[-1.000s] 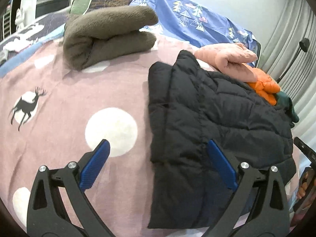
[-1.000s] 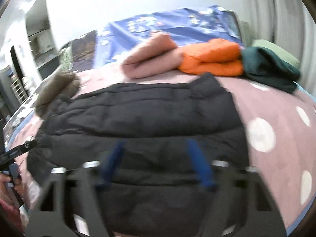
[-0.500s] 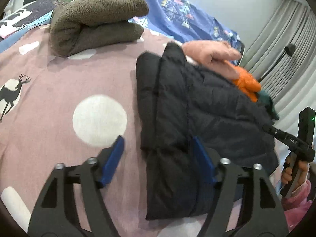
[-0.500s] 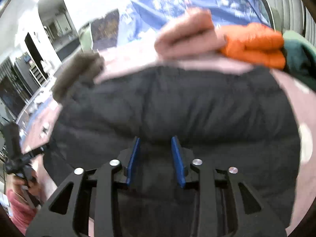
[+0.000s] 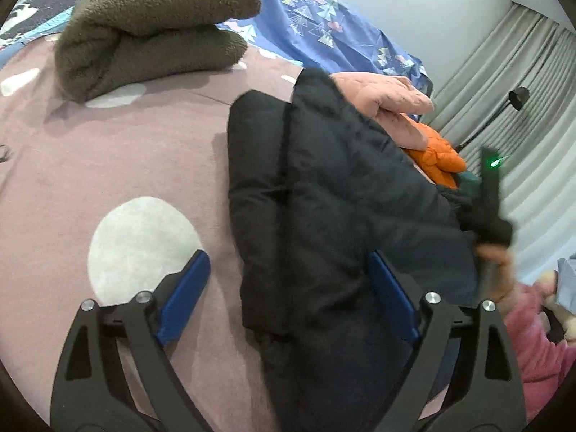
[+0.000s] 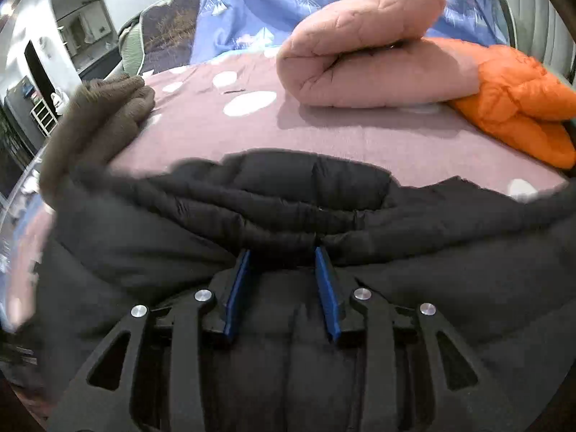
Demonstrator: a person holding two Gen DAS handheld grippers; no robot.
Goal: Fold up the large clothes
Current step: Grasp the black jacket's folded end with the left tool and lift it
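The black jacket (image 5: 345,194) lies on the bed (image 5: 118,158), folded along its length. The left gripper (image 5: 288,295) hovers over its near edge with jaws wide and opening. The jacket's left border runs up between them: one blue pad (image 5: 183,291) stands over the bare mauve cover beside a white dot (image 5: 140,241), the other over the black quilting. Neither pad presses on the cloth.

The right gripper (image 6: 282,288) has its jaws partly closed on a bunched ridge of the jacket (image 6: 288,208), and the cloth is gathered into creases just ahead of its pads. In the left view the right hand (image 5: 496,266) shows blurred at the jacket's far side, right of the left jaws, with a pink sleeve (image 5: 532,327) below it.

Beyond the left jaws, to the upper left, lies a folded brown fleece (image 5: 154,28). Beyond the right jaws, well past the jacket, a folded pink jacket (image 6: 367,50) touches an orange jacket (image 6: 518,97) on its right. A blue patterned quilt (image 6: 273,3) lies behind them.
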